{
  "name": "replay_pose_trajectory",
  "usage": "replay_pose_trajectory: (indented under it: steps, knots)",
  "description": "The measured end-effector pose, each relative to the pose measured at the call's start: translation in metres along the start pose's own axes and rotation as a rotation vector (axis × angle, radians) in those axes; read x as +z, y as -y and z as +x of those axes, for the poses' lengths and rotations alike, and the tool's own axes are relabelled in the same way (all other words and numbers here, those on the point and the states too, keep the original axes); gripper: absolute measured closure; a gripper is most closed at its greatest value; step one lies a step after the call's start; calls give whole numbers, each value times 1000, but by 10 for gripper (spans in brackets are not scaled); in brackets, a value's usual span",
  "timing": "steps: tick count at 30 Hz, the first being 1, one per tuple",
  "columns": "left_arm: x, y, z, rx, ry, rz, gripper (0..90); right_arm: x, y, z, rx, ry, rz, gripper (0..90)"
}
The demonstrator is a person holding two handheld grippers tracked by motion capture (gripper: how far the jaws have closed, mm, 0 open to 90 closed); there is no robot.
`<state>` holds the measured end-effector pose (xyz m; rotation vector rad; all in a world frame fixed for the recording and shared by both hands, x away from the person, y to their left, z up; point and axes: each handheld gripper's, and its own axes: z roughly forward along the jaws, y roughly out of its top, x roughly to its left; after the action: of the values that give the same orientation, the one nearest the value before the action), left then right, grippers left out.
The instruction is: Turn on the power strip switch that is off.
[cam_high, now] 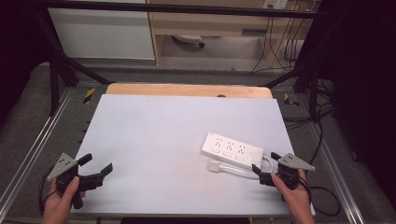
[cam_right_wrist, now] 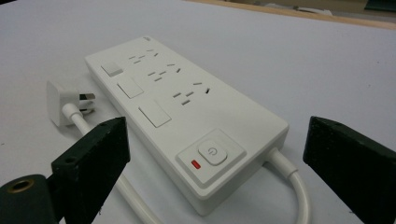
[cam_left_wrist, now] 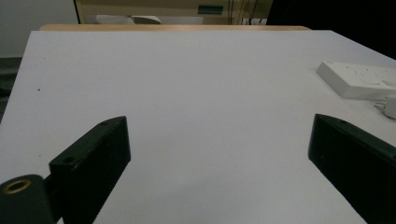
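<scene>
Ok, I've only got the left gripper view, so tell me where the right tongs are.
Observer: The right tongs are open, holding nothing, pointed at the power strip's near end.
Operator: Say what's on that end.
Observer: A round power button with a small red mark beside it.
Operator: Now give me the cable's path.
Observer: The white cable leaves that end and loops back along the strip to the plug, lying unplugged on the table.
</scene>
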<state>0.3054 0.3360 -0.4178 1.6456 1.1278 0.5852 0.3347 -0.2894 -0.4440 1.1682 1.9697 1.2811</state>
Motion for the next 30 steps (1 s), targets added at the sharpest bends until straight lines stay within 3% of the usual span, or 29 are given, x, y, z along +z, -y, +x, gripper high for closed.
replay_pose_trajectory:
  steps: [3,16,19,30]
  knots:
    - [0,0,0,1,1,2,59,1,0,0,-7,0,-4,71]
    - [1,1,0,-7,6,8,59,-1,0,-1,44,-9,-10,48]
    - [0,2,0,3,9,17,59,-3,-5,1,79,-16,-42,34]
    - [-1,2,-2,1,31,10,59,-9,-23,9,96,-7,-114,34]
